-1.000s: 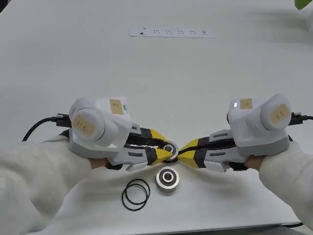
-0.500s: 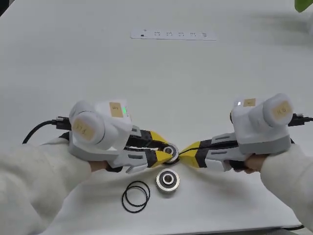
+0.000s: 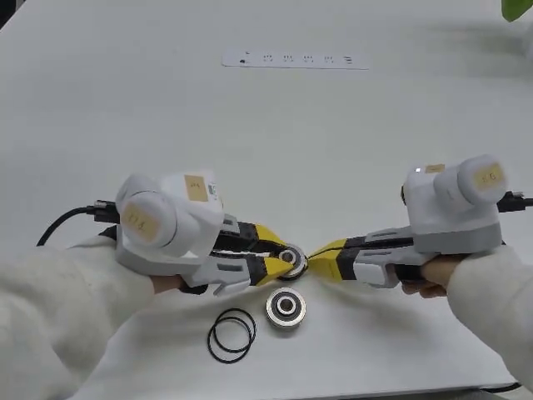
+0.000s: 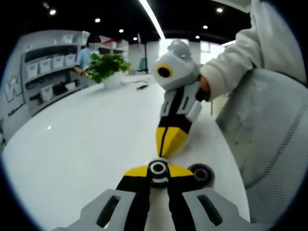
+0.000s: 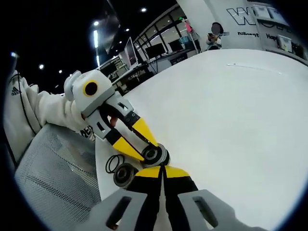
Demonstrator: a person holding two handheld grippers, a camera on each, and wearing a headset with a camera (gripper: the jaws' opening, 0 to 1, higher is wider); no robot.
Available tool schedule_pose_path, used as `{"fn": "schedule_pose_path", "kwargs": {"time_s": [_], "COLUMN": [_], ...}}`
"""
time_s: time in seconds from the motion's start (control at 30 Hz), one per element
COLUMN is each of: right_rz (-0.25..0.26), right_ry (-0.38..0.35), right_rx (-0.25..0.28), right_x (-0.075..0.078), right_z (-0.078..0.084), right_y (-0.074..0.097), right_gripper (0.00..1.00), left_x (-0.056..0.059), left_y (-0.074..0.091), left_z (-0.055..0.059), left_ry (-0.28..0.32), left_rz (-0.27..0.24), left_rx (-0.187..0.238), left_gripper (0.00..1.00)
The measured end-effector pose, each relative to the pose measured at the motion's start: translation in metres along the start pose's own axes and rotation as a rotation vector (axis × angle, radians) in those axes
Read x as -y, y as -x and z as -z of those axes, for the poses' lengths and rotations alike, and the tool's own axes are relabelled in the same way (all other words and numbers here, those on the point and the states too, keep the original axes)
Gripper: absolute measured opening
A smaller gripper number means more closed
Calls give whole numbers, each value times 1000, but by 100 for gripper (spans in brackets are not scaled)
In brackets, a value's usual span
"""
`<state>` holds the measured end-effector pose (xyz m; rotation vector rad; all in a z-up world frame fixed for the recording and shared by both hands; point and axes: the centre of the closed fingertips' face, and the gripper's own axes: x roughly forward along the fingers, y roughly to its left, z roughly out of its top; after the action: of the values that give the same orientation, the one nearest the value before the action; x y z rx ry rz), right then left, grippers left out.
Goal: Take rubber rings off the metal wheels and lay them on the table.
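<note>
Overall, the table [image 3: 358, 142] is a broad, smooth, matt white surface under both tools. The left gripper [image 3: 283, 260] has a glossy white and grey plastic body, black links and wedge-shaped yellow tips. Its jaws are clamped on a metal wheel [image 3: 291, 258], a small round disc of polished steel with a dark band and a bright hub. The wheel sits between the tips with its flat face up in the head view.

The right gripper [image 3: 320, 257], of the same build, points straight at the left one. Its jaws are drawn together into one narrow yellow point, and that point meets the rim of the metal wheel. Whether anything is pinched between those tips cannot be told.

A long, flat white power strip [image 3: 295, 60] lies well beyond both sets of jaws. A second wheel [image 3: 285, 307], the same round steel form with a dark bore, lies flat on the table on the person's side of the meeting tips, near but apart from them. Two rubber rings [image 3: 231, 332], thin black hoops overlapping each other, lie flat just beside the second wheel, on the left jaws' side.
</note>
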<state>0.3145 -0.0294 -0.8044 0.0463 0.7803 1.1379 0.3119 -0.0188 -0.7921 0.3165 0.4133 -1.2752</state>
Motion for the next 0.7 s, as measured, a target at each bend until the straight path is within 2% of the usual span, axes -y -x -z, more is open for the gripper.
{"fn": "schedule_pose_path", "kwargs": {"time_s": [0.4, 0.7], "right_rz": [-21, -21], "right_ry": [-60, -72], "right_rx": [33, 36], "right_x": [-5, -7], "right_z": [-5, -8], "right_y": [2, 2], "right_gripper": [0, 0], "left_x": [0, 0], "left_y": [0, 0], "left_z": [0, 0], "left_ry": [2, 4], "left_rz": [1, -1], "left_rx": [5, 7], "left_gripper": [14, 14]}}
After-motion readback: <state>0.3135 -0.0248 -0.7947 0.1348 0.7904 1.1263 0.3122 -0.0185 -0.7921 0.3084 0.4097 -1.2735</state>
